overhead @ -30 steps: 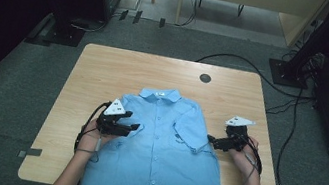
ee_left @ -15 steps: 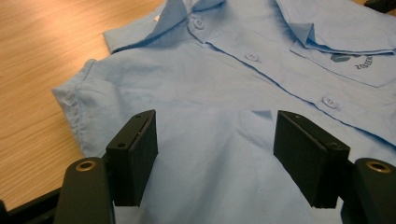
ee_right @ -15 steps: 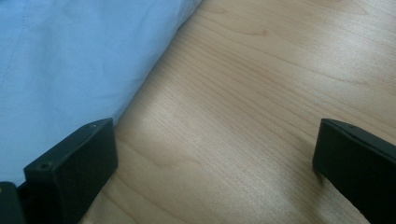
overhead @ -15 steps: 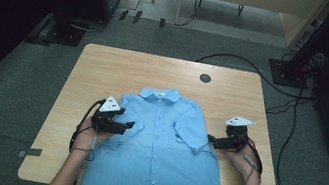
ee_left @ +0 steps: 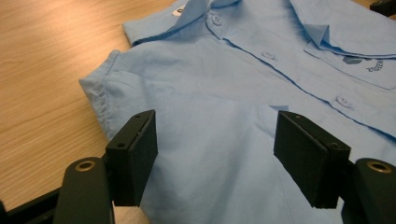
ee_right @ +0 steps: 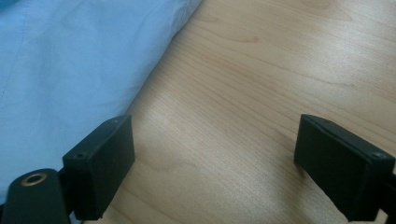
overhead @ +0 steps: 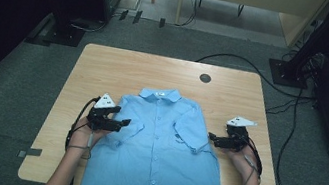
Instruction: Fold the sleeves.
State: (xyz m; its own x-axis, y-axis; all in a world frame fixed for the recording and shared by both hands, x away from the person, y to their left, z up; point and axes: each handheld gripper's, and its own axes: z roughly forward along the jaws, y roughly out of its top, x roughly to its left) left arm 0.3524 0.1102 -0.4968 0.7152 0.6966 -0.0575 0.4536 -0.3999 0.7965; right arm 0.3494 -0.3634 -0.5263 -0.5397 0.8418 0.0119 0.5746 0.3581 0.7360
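Observation:
A light blue short-sleeved shirt lies buttoned and face up on the wooden table, collar at the far end, both sleeves folded inward. My left gripper hovers over the shirt's left shoulder. In the left gripper view, that gripper stands open above the blue cloth, pads clear of it, its jaws having just opened a little. My right gripper points at the shirt's right edge. It is open over bare wood beside the shirt, and its jaws have just been closing with nothing between them.
A dark round hole sits in the tabletop beyond the collar. Bare wood runs along both sides of the shirt. Black cables trail over the grey floor behind the table, near dark stands and furniture legs.
My left gripper has drawn back slightly to the left over the folded sleeve. The right gripper has kept its place beside the shirt's edge.

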